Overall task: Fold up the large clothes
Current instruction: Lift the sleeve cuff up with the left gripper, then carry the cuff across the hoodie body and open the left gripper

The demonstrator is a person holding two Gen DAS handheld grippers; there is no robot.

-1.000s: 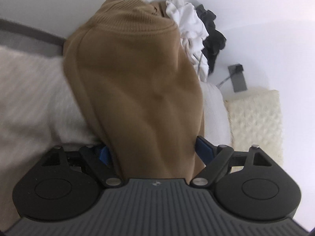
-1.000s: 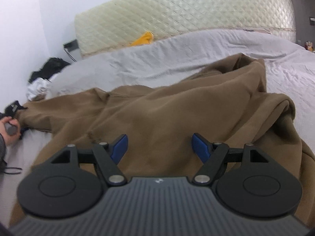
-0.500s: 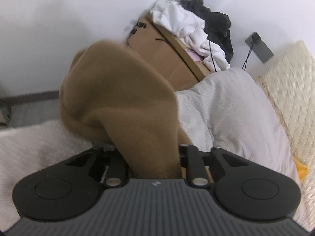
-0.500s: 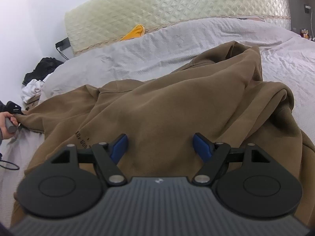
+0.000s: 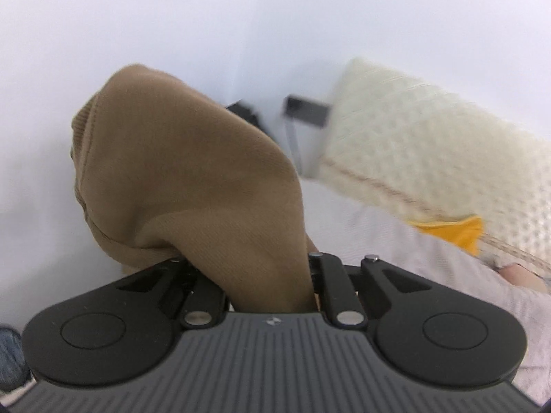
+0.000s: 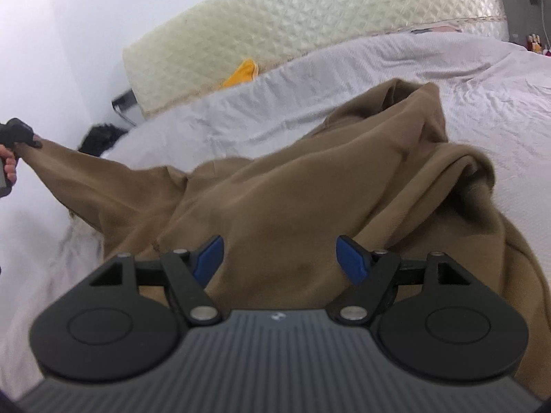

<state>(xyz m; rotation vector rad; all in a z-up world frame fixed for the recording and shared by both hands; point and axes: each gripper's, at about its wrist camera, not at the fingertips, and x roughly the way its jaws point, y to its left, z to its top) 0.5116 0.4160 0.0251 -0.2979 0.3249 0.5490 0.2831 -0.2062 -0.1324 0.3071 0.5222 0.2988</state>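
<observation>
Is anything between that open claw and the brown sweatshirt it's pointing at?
Nothing visible. The right claw is open just over the sweatshirt, with only brown cloth between its blue fingers. The left claw is shut on a sleeve, pulled out to the side off the bed.

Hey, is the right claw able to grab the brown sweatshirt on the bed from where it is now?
Probably yes. The right claw is open, with the brown sweatshirt directly ahead between its fingers and nothing in the way. The left claw is shut on the sweatshirt's sleeve, off to the side.
</observation>
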